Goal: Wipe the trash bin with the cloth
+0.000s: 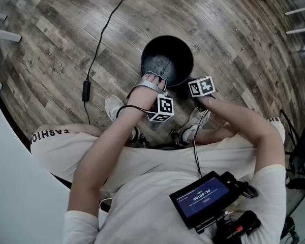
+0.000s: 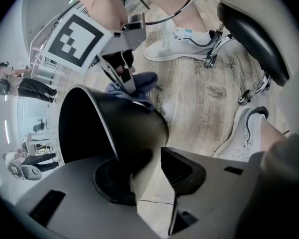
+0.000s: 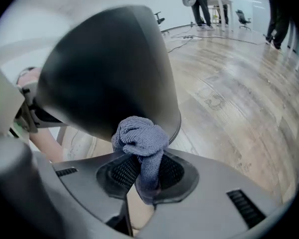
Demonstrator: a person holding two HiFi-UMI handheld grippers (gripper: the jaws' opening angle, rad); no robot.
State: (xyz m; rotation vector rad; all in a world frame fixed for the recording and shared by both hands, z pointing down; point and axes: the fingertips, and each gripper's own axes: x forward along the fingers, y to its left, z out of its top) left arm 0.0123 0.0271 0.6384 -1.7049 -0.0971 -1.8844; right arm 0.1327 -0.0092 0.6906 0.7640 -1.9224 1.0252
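Observation:
A black trash bin (image 1: 167, 60) stands on the wood floor in front of my feet. My left gripper (image 1: 154, 78) straddles its near rim. In the left gripper view the bin wall (image 2: 124, 128) runs between the jaws of the left gripper (image 2: 144, 176); the left pad lies by the inner side, while the right pad stands clear with floor showing in the gap. My right gripper (image 3: 142, 176) is shut on a bunched blue-grey cloth (image 3: 139, 138), held against the bin's outer wall (image 3: 109, 68). From the left gripper view, the cloth (image 2: 137, 86) sits at the far outer side.
A black cable (image 1: 99, 44) runs over the floor to the left of the bin. White shoes (image 1: 113, 106) (image 1: 195, 121) and a stool's chrome base (image 2: 254, 88) sit close behind the grippers. A screen device (image 1: 203, 197) hangs at my chest. People stand far off (image 2: 25, 86).

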